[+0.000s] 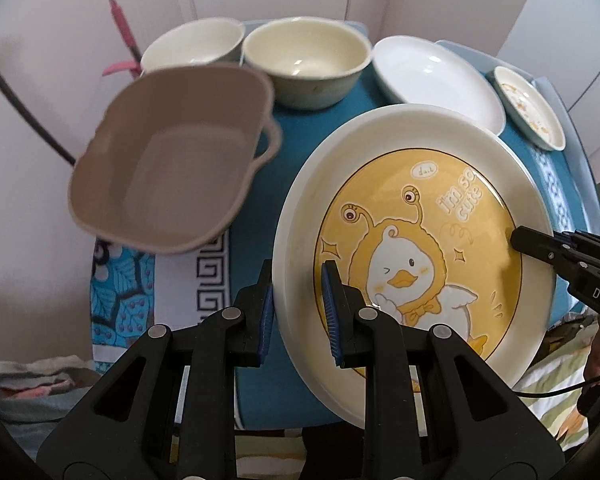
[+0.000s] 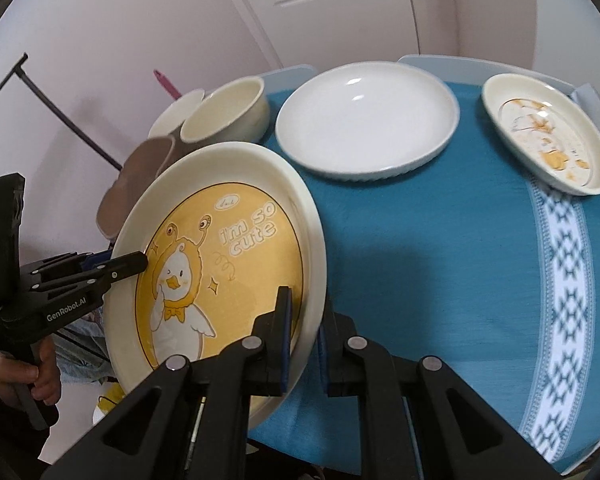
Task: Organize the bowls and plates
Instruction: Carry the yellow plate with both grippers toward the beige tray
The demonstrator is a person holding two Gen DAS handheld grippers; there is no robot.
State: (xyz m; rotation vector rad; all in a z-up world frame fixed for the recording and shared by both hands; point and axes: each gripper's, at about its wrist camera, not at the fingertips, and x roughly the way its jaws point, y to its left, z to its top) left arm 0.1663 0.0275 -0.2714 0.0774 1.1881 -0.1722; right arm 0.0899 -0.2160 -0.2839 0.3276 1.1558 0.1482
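The duck plate [image 1: 412, 248] is held tilted above the near table [image 2: 440, 280], pinched at opposite rims by the left gripper [image 1: 300, 312] and right gripper [image 2: 304, 340]. Uneven pull could let it slip. Beyond it, the brown tub [image 1: 168, 164], two bowls [image 1: 308, 60] and white plate [image 2: 364, 120] are seen empty.

Soft, even indoor light in both views, moderately bright. Strong fisheye bending; black vignette at corners. Beige plastic basin [image 1: 172, 156], centre left of left view, blurred. Small white glints on glossy plain white plate [image 2: 366, 120], upper centre of right view. Soft shadow on teal tablecloth [image 2: 432, 256] right of tilted yellow duck-print plate [image 2: 220, 272].
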